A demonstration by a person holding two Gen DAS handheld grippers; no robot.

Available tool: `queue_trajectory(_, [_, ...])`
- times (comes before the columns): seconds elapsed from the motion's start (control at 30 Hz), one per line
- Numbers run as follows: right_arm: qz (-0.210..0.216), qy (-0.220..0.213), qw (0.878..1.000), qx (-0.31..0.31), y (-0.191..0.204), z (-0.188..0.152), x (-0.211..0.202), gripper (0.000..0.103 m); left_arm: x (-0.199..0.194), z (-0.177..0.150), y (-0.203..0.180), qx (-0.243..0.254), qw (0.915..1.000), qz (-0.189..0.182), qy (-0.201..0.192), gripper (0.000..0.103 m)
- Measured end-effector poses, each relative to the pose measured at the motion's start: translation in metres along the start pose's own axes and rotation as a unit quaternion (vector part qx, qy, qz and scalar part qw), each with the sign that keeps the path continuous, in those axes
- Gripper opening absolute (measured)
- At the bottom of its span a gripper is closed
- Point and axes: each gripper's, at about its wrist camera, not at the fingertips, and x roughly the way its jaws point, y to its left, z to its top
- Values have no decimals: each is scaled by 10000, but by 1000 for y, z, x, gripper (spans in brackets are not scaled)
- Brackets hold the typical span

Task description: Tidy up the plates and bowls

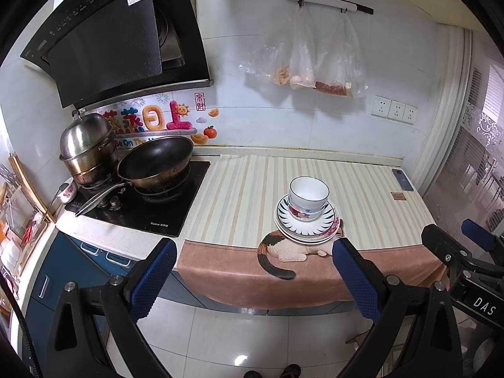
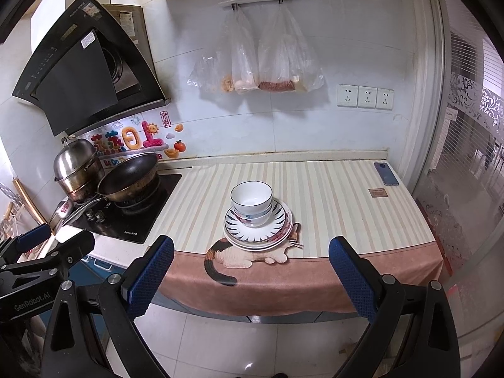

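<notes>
A stack of bowls (image 1: 308, 197) (image 2: 251, 201) sits nested on a stack of plates (image 1: 307, 230) (image 2: 256, 233) on the striped cloth (image 1: 239, 195) (image 2: 330, 201) of the counter, near its front edge. The top bowl is white with a dark rim; the top plate has a dark petal pattern. My left gripper (image 1: 253, 278) is open and empty, held back over the floor in front of the counter. My right gripper (image 2: 250, 275) is open and empty, also back from the counter. The right gripper shows at the right edge of the left wrist view (image 1: 456, 245).
A black wok (image 1: 156, 165) (image 2: 129, 178) and a steel pot (image 1: 85, 145) (image 2: 77, 165) stand on the stove at left. A phone (image 1: 402, 179) (image 2: 386, 173) lies at the counter's back right. Plastic bags (image 1: 312, 60) (image 2: 261, 60) hang on the wall. A glass door stands at right.
</notes>
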Motion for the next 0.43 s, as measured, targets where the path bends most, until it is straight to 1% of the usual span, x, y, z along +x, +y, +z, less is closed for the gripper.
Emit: queue_trajectory(0.43, [-17,16,10000,-9,0,1,4,101,1,1,2,-3,10000,-32,-6,101])
